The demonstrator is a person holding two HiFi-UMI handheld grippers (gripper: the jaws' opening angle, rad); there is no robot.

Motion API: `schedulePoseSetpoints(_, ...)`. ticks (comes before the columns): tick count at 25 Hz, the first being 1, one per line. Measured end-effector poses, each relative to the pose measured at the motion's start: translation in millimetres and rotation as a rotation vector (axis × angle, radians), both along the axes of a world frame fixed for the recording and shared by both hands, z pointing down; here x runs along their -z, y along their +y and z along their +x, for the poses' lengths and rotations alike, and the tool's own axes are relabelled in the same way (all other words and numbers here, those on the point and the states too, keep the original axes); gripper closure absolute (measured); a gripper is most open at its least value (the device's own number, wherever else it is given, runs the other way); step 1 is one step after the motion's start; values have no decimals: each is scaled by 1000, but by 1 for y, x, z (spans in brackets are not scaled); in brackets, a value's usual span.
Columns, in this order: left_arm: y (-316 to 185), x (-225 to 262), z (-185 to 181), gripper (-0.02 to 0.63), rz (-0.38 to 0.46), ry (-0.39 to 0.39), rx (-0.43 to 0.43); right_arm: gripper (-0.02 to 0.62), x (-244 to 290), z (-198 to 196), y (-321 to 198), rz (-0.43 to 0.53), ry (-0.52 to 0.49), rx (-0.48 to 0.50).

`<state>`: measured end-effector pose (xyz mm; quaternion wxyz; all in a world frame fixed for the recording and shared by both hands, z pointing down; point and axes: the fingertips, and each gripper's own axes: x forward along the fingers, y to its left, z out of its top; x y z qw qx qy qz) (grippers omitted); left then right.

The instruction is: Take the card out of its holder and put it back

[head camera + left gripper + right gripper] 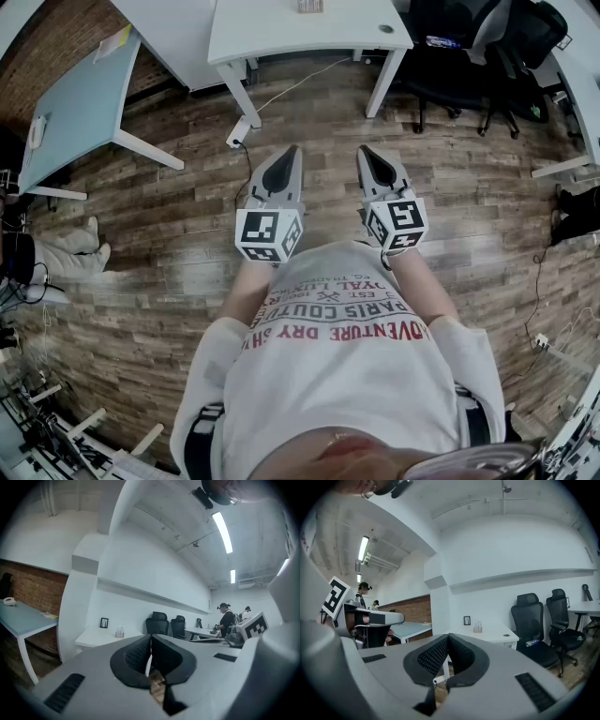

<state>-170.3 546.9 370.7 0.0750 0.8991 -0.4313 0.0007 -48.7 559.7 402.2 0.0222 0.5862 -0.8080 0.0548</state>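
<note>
No card and no card holder show in any view. In the head view I hold both grippers side by side at waist height, pointing level over a wooden floor (pixel 169 216). My left gripper (pixel 292 151) is shut with nothing in it, and its black pads meet in the left gripper view (pixel 150 641). My right gripper (pixel 365 151) is also shut and empty, its pads touching at the tips in the right gripper view (pixel 448 638). Each gripper carries its marker cube near my hands.
A white desk (pixel 309 37) stands straight ahead, with a cable trailing from its leg. A pale blue table (pixel 84 103) is at the left and black office chairs (pixel 469 56) at the right. Someone's legs (pixel 61 253) show at far left. Two people (pixel 226 619) stand far off.
</note>
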Motion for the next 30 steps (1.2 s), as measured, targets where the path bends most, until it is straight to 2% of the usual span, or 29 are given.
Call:
schedulePoseSetpoints(19, -36, -18, -21, 580, -62, 24, 14, 571, -24, -16, -34, -92, -11, -10)
schedulePoseSetpoints(25, -72, -37, -8, 580, -106, 13, 27, 571, -41, -1, -75, -129, -22, 4)
schedulePoseSetpoints(30, -128, -40, 5, 580, -108, -3, 74, 571, -47, 13, -137, -134, -42, 49)
